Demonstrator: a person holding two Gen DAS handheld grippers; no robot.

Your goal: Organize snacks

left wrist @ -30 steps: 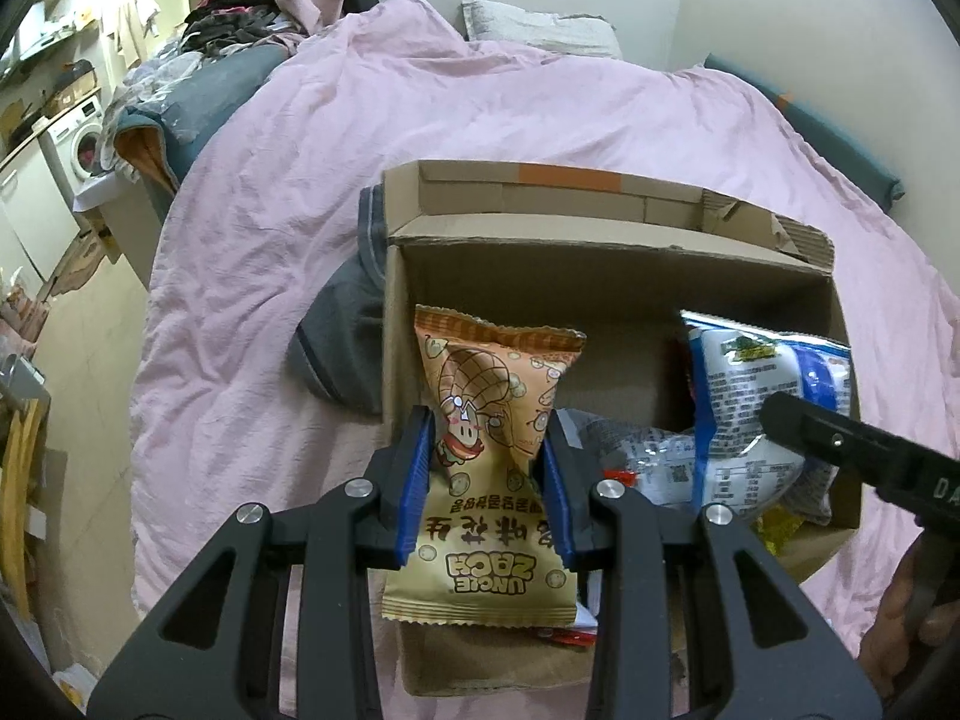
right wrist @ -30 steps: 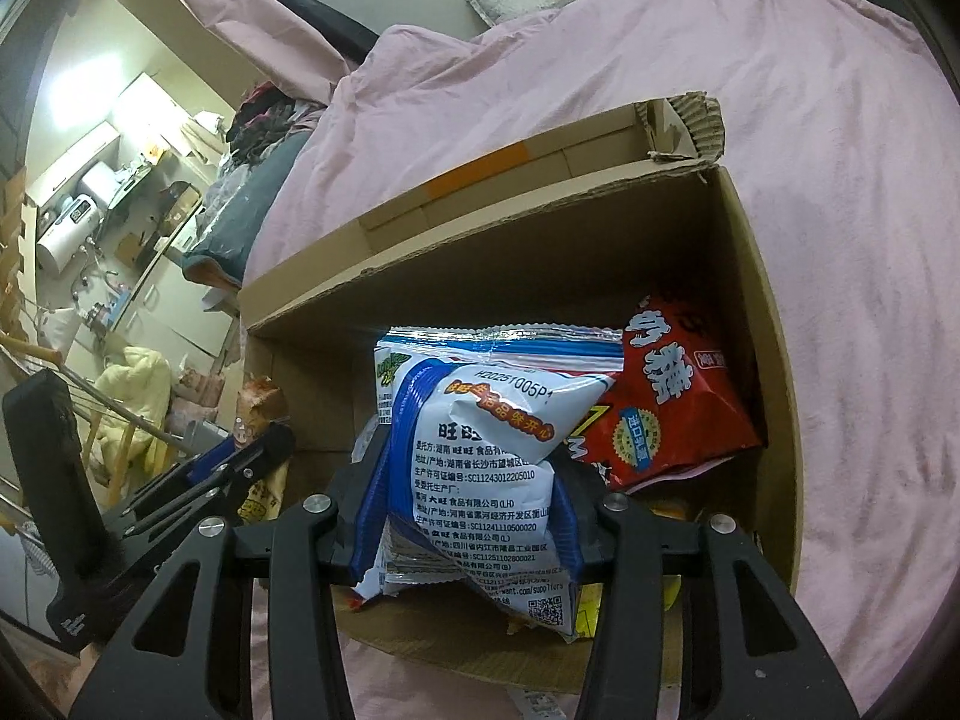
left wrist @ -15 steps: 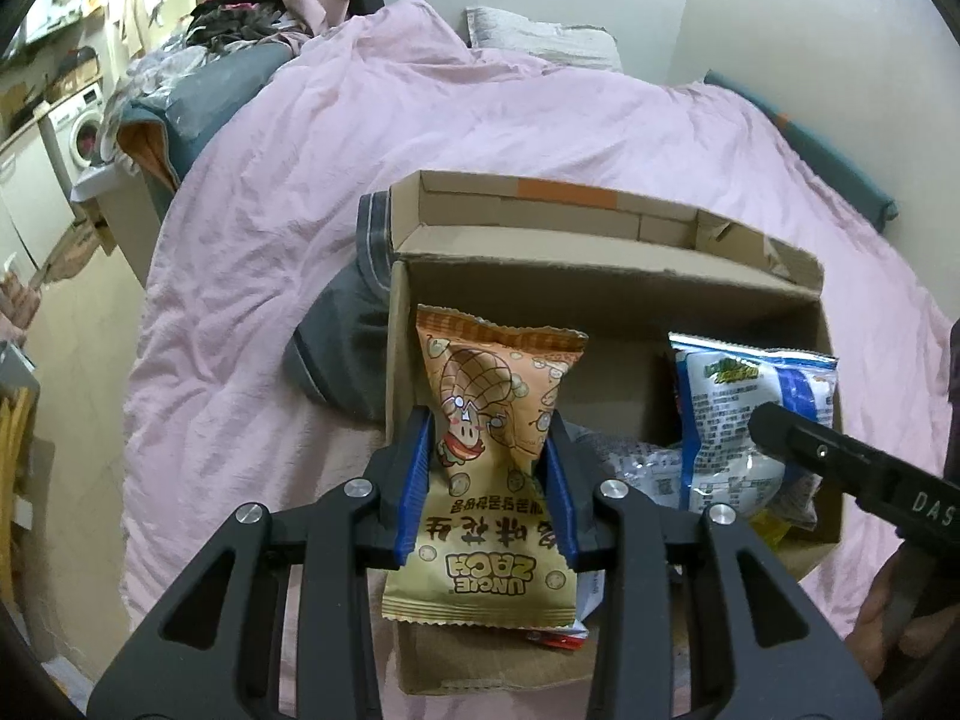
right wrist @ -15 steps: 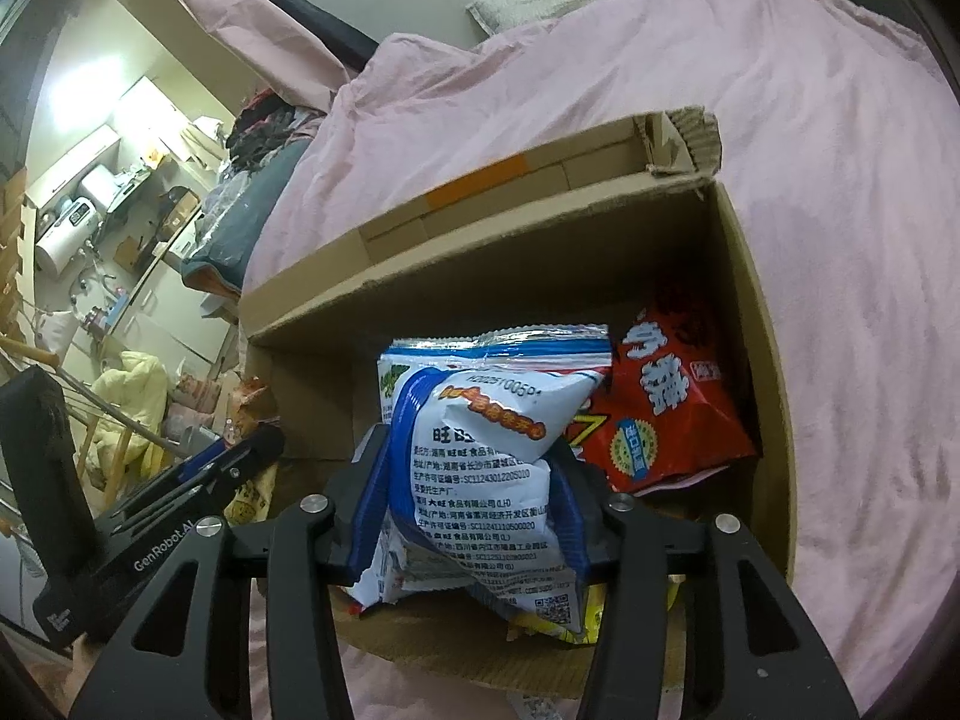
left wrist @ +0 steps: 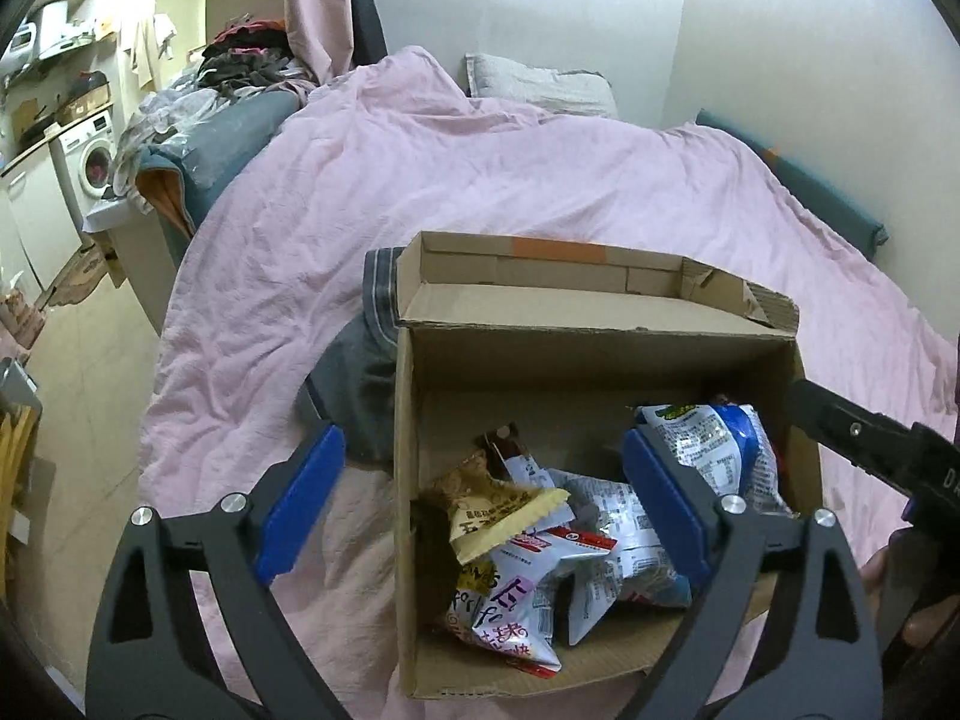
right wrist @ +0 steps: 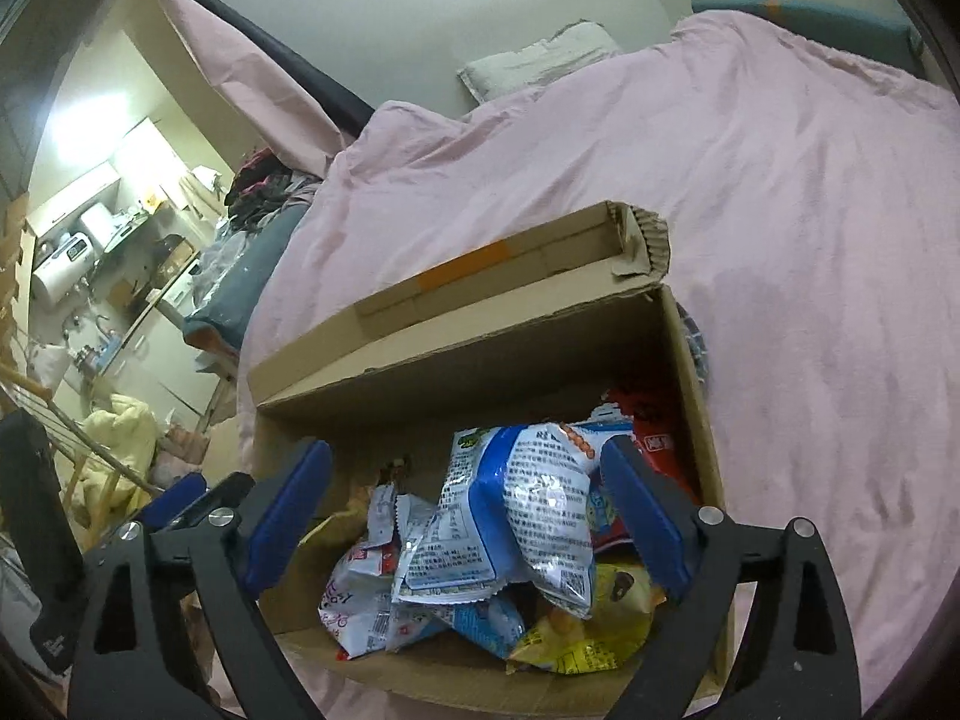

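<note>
Dropped since earlier, the peanut bag lies flat against the cardboard box left wall; left gripper and right gripper released (both spread wide).

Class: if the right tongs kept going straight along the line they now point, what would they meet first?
Most likely the blue-and-white bag lying between the open right tongs, on top of the snack pile in the box. Depth is hard to judge through the fisheye.

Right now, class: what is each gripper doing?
Left gripper: open, holding nothing, above the box.
Right gripper: open, holding nothing, above the snacks.
</note>
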